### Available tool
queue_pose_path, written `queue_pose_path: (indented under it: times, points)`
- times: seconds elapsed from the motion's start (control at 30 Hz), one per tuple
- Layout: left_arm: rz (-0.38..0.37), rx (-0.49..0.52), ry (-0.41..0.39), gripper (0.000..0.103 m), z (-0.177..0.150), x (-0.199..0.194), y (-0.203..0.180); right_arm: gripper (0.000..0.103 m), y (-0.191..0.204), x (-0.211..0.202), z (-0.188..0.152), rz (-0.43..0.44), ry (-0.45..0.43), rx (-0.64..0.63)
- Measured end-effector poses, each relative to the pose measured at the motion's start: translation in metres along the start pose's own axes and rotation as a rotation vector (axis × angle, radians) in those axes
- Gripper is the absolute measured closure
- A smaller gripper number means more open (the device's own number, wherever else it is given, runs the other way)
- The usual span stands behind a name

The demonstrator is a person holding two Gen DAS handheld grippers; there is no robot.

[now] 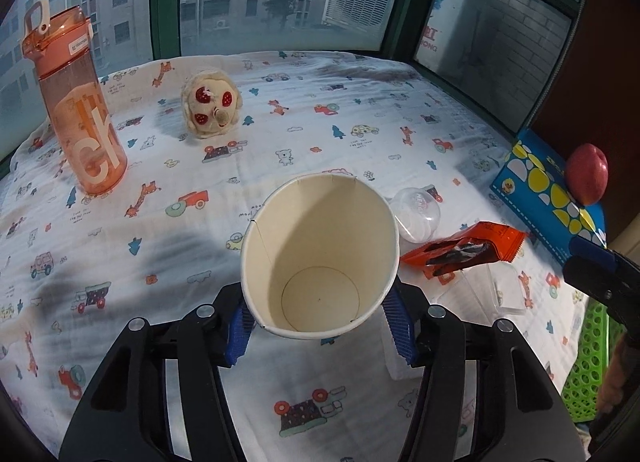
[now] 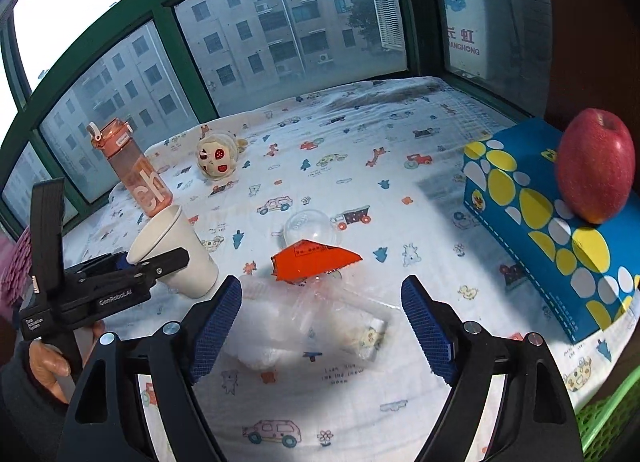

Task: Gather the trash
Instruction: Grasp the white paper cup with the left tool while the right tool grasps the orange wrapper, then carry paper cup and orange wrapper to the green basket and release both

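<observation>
My left gripper [image 1: 320, 322] is shut on a white paper cup [image 1: 320, 258], gripping it near the rim; the cup [image 2: 176, 258] tilts just above the cloth. An orange snack wrapper [image 1: 464, 250] lies to its right, also in the right wrist view [image 2: 316, 260]. A clear plastic dome lid [image 2: 312, 228] lies behind the wrapper. A clear plastic bag [image 2: 312, 322] lies between the fingers of my open, empty right gripper [image 2: 322, 326], which hovers over it.
An orange water bottle [image 1: 80, 110] and a plush toy [image 1: 210, 106] stand at the back left. A blue tissue box [image 2: 560, 230] with a red apple [image 2: 596, 166] on it is at the right. A green basket [image 1: 588, 362] sits past the table's right edge.
</observation>
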State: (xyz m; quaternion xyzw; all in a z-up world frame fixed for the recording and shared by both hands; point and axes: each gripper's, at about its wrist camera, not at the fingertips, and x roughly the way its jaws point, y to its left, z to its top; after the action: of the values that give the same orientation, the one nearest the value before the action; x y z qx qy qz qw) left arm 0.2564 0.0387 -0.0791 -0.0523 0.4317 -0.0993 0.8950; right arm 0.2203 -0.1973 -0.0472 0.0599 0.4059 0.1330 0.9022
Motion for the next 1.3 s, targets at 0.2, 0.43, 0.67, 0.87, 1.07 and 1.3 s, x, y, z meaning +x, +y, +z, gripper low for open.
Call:
queue_pose_path:
  times: [0.2, 0.43, 0.67, 0.87, 1.07, 1.3]
  points:
    - [0.002, -0.015, -0.007, 0.047, -0.001, -0.01, 0.009, 0.021, 0.007, 0.03, 0.01, -0.033, 0.027, -0.067]
    - [0.007, -0.017, -0.006, 0.047, -0.004, -0.013, 0.014, 0.021, 0.005, 0.062, 0.013, -0.013, 0.09, -0.075]
    - [0.01, -0.022, 0.007, 0.047, -0.007, -0.01, 0.016, 0.043, 0.006, 0.077, 0.012, 0.001, 0.121, -0.084]
    - [0.017, -0.027, 0.005, 0.047, -0.008, -0.014, 0.019, 0.044, 0.007, 0.065, 0.012, -0.002, 0.083, -0.064]
    - [0.01, -0.017, -0.014, 0.047, -0.007, -0.026, 0.011, 0.044, 0.006, 0.031, 0.013, 0.017, 0.023, -0.032]
    - [-0.016, 0.013, -0.045, 0.047, -0.01, -0.049, -0.01, 0.044, 0.002, -0.02, 0.001, -0.01, -0.023, 0.0]
